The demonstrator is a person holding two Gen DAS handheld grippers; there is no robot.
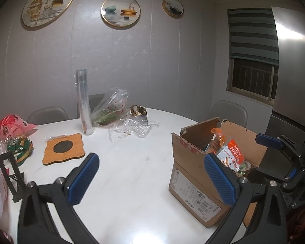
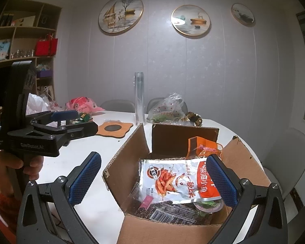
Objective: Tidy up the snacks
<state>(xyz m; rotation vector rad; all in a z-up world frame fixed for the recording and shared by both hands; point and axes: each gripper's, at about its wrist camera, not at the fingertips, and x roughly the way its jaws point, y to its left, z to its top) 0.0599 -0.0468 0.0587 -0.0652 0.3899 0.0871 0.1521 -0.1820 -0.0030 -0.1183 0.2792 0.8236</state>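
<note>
An open cardboard box (image 2: pixel 130 148) stands on the white table (image 1: pixel 132 174) and holds several snack packets. A silver and orange fish-snack packet (image 2: pixel 172 181) lies on top, with an orange bag (image 2: pixel 203 146) behind it. The box also shows in the left wrist view (image 1: pixel 191 181), at the right. My right gripper (image 2: pixel 152 181) is open and empty, just above the box's near edge. My left gripper (image 1: pixel 152 179) is open and empty over bare table, left of the box. Green and gold snack packets (image 1: pixel 20 148) lie at the table's far left.
A wooden coaster (image 1: pixel 64 149), a tall clear tube (image 1: pixel 83 103), crumpled clear plastic bags (image 1: pixel 113 109), a gold wrapper (image 1: pixel 138 111) and a pink bag (image 1: pixel 12 126) sit on the table. Grey chairs (image 1: pixel 229 109) stand around it. A black phone stand (image 1: pixel 12 174) is at the left edge.
</note>
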